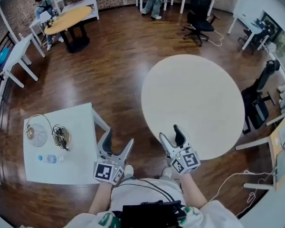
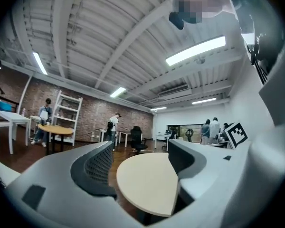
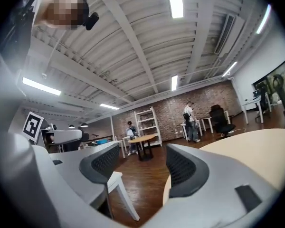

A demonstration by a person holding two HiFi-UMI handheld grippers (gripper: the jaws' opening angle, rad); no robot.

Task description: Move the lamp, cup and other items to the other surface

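Observation:
On the white square table (image 1: pixel 80 127) at the left stand a gold ring-shaped lamp (image 1: pixel 39 119) with a black coiled cable (image 1: pixel 61 137), a clear cup (image 1: pixel 37 136) and a small bottle (image 1: pixel 51 159) lying flat. The cream round table (image 1: pixel 192 101) is bare. My left gripper (image 1: pixel 118 145) hangs open over the floor beside the white table's near right corner. My right gripper (image 1: pixel 172 137) is open over the round table's near edge. In the left gripper view the open left gripper (image 2: pixel 137 163) frames the round table (image 2: pixel 147 179). In the right gripper view the right gripper (image 3: pixel 142 167) holds nothing.
Dark wood floor (image 1: pixel 114 65) lies between the two tables. A yellow round table (image 1: pixel 69 19) with a seated person, a black office chair (image 1: pixel 199 15) and white desks stand at the back. Another black chair (image 1: pixel 259 96) and a desk with cables (image 1: pixel 280 151) are at the right.

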